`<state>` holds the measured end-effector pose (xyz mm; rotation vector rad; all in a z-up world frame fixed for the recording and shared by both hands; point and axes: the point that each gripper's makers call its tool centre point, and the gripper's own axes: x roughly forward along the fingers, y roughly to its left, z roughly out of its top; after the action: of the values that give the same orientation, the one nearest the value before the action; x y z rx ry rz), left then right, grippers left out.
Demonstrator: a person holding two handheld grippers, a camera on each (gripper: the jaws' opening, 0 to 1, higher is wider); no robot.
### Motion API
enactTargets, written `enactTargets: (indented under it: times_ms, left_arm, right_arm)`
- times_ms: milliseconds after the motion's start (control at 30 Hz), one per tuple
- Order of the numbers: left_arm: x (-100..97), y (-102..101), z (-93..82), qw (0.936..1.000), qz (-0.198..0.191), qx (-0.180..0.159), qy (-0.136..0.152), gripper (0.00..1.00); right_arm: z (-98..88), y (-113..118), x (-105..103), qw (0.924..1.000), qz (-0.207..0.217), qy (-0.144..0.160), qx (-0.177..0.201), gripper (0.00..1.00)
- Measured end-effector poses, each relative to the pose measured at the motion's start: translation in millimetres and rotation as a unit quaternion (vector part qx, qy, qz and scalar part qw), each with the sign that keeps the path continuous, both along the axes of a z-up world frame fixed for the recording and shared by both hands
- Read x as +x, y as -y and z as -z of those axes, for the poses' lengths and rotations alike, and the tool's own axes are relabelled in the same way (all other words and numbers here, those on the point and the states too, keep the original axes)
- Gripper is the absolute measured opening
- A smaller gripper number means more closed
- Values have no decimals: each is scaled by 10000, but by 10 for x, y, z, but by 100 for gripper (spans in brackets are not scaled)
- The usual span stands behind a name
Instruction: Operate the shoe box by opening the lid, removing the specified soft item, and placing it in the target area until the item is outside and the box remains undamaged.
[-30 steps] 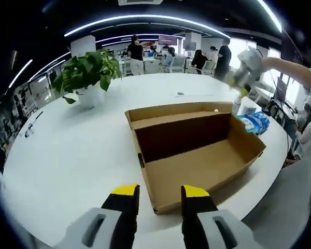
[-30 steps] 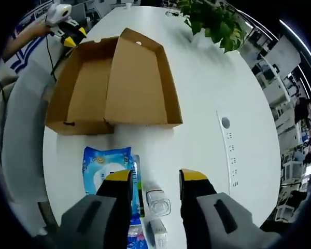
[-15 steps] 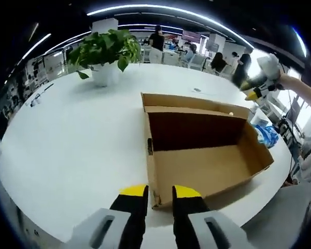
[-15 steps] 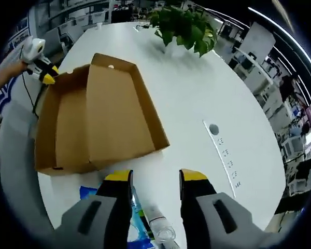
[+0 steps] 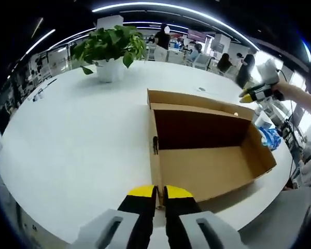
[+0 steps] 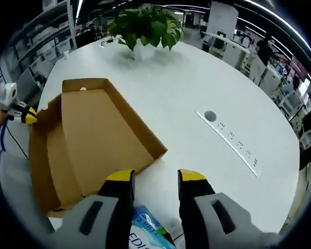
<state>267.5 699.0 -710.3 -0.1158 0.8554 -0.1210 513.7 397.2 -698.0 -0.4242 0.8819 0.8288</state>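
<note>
Your left gripper point(image 5: 159, 193) has drawn its fingers in since a second ago, from a wide gap to a narrow slit, and they now pinch the near corner of the box point(image 5: 207, 155). Whether the yellow tips actually grip the cardboard wall you cannot tell for sure, but the corner edge runs straight into the gap between them.

In the left gripper view, a plant point(image 5: 110, 45) in a white pot stands far to the left on the white worktop point(image 5: 67, 135). The box lies open in the middle, its lid folded upright along the far side, and its floor looks bare. To the right of the box, near the worktop's edge, sits the blue pack point(image 5: 270, 137), the soft item, already outside the box. Above it your right gripper point(image 5: 256, 93) hangs in the air beyond the box's far right corner.

In the right gripper view, your left gripper point(image 6: 20, 110) shows at the far left, at the box's corner. The box point(image 6: 98, 140) lies in the left half, open and brown. Your right gripper point(image 6: 155, 179) has its fingers spread wide, holding nothing, above the worktop point(image 6: 212, 72). Between and below them the blue pack point(image 6: 145, 236) lies just beside the box's near end. A strip of sockets point(image 6: 233, 140) crosses the worktop on the right, and the plant point(image 6: 145, 26) stands at the far edge.
</note>
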Motion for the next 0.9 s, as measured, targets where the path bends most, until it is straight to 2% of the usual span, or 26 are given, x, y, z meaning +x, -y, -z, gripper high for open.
enactTargets:
  times_ms: [100, 367, 567, 733, 800, 900]
  left_arm:
    - [1, 0, 2, 10000, -28, -14, -14, 5]
    - [1, -3, 9, 9999, -87, -43, -33, 5]
    - [-4, -2, 9, 9999, -92, -88, -28, 5]
    - [-2, -1, 11, 9999, -70, -50, -52, 5]
    - [-2, -1, 12, 9999, -71, -57, -53, 5]
    - [-1, 2, 13, 10000, -39, -59, -58, 5]
  right_arm:
    - [77, -30, 22, 9994, 221, -224, 173, 29]
    - [139, -116, 15, 9952, 708, -472, 489, 25]
    - [276, -168, 33, 9916, 979, -657, 531, 25]
    - [399, -236, 25, 9818, 1390, -1059, 745, 21]
    - [439, -262, -2, 9730, 1679, -1303, 899, 17]
    - [485, -266, 2, 9677, 1884, -1392, 935, 14]
